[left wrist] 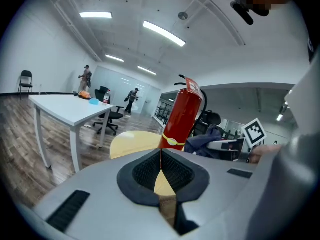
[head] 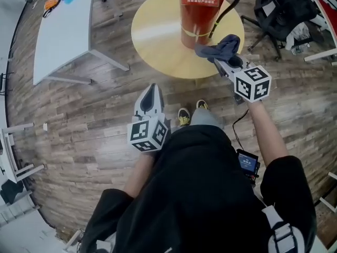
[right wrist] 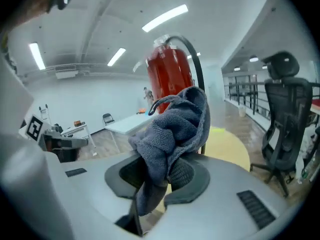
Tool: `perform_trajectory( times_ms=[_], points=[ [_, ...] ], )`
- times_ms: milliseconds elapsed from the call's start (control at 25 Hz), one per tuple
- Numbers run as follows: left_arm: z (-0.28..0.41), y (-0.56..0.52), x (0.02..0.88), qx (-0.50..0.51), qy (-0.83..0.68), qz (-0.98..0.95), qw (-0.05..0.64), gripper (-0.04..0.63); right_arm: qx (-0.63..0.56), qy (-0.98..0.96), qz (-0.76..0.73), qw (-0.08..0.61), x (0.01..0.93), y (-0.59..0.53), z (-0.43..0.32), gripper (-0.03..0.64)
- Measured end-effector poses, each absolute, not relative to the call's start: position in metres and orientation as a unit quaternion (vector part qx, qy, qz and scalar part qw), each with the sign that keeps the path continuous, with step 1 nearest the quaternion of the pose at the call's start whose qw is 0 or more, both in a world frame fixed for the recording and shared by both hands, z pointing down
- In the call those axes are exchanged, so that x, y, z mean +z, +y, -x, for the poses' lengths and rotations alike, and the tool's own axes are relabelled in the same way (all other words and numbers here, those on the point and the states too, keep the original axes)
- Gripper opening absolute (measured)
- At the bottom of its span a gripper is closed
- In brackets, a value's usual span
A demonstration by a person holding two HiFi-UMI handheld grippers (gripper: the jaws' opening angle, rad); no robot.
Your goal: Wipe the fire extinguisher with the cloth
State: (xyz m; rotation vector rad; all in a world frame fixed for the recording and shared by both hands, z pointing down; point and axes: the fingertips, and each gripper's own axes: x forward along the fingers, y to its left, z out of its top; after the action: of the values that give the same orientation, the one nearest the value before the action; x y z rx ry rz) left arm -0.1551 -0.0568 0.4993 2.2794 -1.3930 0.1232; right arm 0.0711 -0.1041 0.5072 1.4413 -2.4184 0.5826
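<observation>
A red fire extinguisher [head: 199,12] with a black hose stands on a round yellow table [head: 158,36]; it also shows upright in the left gripper view [left wrist: 181,119] and behind the cloth in the right gripper view [right wrist: 167,76]. My right gripper [head: 218,57] is shut on a blue-grey cloth [head: 218,47], which bunches up between its jaws [right wrist: 172,134] close to the extinguisher's lower right side. My left gripper [head: 150,95] hangs low over the floor, short of the table, jaws shut with nothing between them [left wrist: 161,156].
A white desk [head: 63,30] stands at the left with small items on its far end. Black office chairs [head: 281,9] sit right of the round table. Wooden floor lies all around. People stand far off in the left gripper view [left wrist: 86,79].
</observation>
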Motion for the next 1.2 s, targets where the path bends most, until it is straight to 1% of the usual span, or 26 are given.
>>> perform_trajectory(
  times_ms=[80,200,320,480,560,640,920,1200],
  points=[
    [0.136,-0.057,0.487,0.044,-0.491,-0.842,0.217,0.023,0.131,-0.850,-0.498,0.111,0.459,-0.090,-0.069,0.098],
    [0.107,-0.056,0.459,0.035,-0.472,-0.860,0.189,0.023,0.039,-0.856,-0.503,0.108,0.408,-0.065,-0.070,0.098],
    [0.080,-0.054,0.435,0.025,-0.463,-0.869,0.170,0.023,0.005,-0.850,-0.518,0.095,0.388,-0.047,-0.081,0.098],
    [0.048,-0.052,0.420,0.026,-0.460,-0.872,0.166,0.023,-0.010,-0.850,-0.517,0.099,0.386,-0.035,-0.100,0.098],
    [0.036,-0.049,0.418,0.029,-0.460,-0.872,0.167,0.023,0.002,-0.848,-0.522,0.090,0.387,-0.032,-0.113,0.098],
    [0.025,-0.046,0.418,0.034,-0.458,-0.872,0.168,0.023,0.012,-0.847,-0.525,0.079,0.386,-0.029,-0.123,0.098],
    [-0.014,-0.036,0.421,0.043,-0.454,-0.875,0.161,0.023,-0.007,-0.851,-0.518,0.086,0.382,-0.015,-0.159,0.098],
    [-0.042,-0.027,0.429,0.047,-0.445,-0.880,0.156,0.024,0.001,-0.849,-0.524,0.071,0.387,-0.013,-0.187,0.098]
  ],
)
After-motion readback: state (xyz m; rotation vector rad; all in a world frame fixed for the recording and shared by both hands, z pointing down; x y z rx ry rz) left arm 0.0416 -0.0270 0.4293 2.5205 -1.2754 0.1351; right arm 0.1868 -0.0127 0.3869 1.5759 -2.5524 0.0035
